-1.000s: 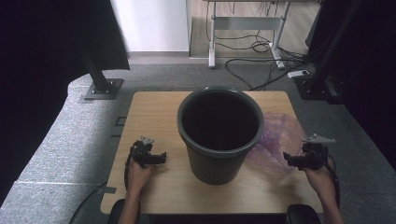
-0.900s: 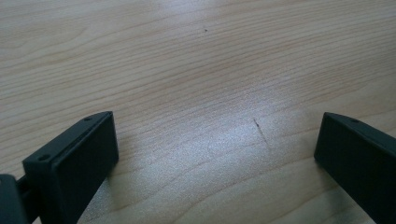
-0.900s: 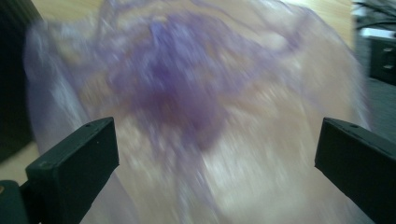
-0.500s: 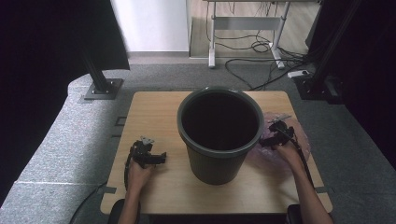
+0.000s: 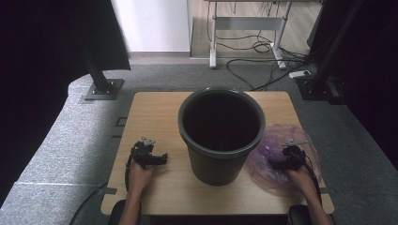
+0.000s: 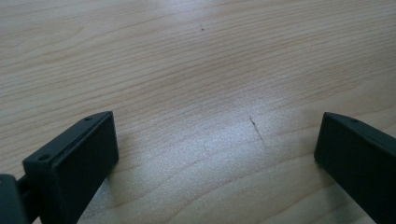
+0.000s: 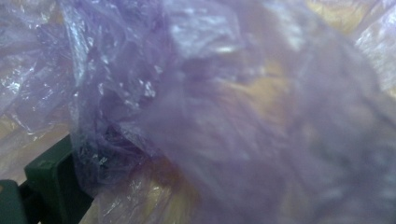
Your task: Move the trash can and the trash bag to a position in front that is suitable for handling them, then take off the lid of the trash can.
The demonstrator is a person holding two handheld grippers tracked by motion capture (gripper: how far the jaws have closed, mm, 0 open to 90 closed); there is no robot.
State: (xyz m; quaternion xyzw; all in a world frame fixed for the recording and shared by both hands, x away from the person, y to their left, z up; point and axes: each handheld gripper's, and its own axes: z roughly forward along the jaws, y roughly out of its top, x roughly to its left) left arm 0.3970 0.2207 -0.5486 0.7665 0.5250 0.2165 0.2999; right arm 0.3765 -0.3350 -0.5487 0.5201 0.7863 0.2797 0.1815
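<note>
Translucent purple plastic bag (image 5: pixel 281 157) crumpled along the bench (image 5: pixel 155 117) right edge, beside the dark grey bin (image 5: pixel 220 136). Right claw (image 5: pixel 280 163) buried in the film, jaws' state impossible to tell. Left claw (image 5: pixel 159 158) spread wide over bare wood near the left edge.

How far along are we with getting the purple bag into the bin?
Early. Nothing looks done: the bin stands unlined. In hand: the right tongs are in the purple bag on the table; I can't tell if they have gripped it. The left tongs rest open. Left: lifting, opening and fitting the bag.
</note>
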